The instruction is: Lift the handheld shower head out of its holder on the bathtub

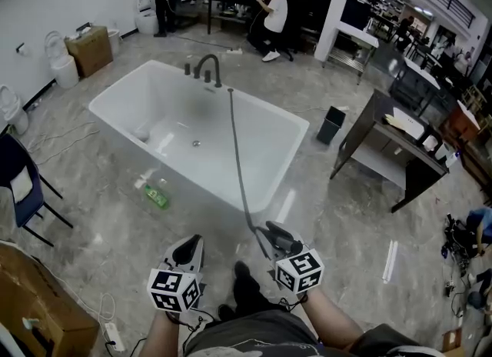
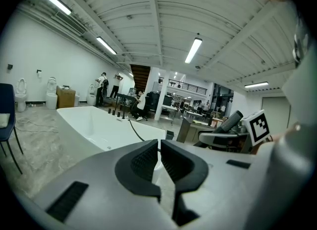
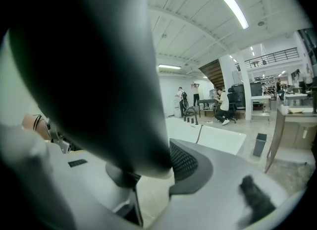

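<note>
Right gripper (image 1: 274, 235) pinching shower head (image 3: 99, 75). Left gripper (image 2: 159, 157) fingers nearly together, empty. Risk: hose (image 1: 239, 165) goes taut over bathtub (image 1: 265, 109) rim and yanks head from grip.

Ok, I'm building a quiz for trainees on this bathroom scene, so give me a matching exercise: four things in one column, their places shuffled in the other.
Things:
1. shower head
2. green bottle
3. faucet
4. dark bin

Places:
A. on the far rim of the bathtub
B. on the floor near the desk
C. in the right gripper
D. lying on the floor beside the bathtub

Pairs: 1-C, 2-D, 3-A, 4-B
</note>
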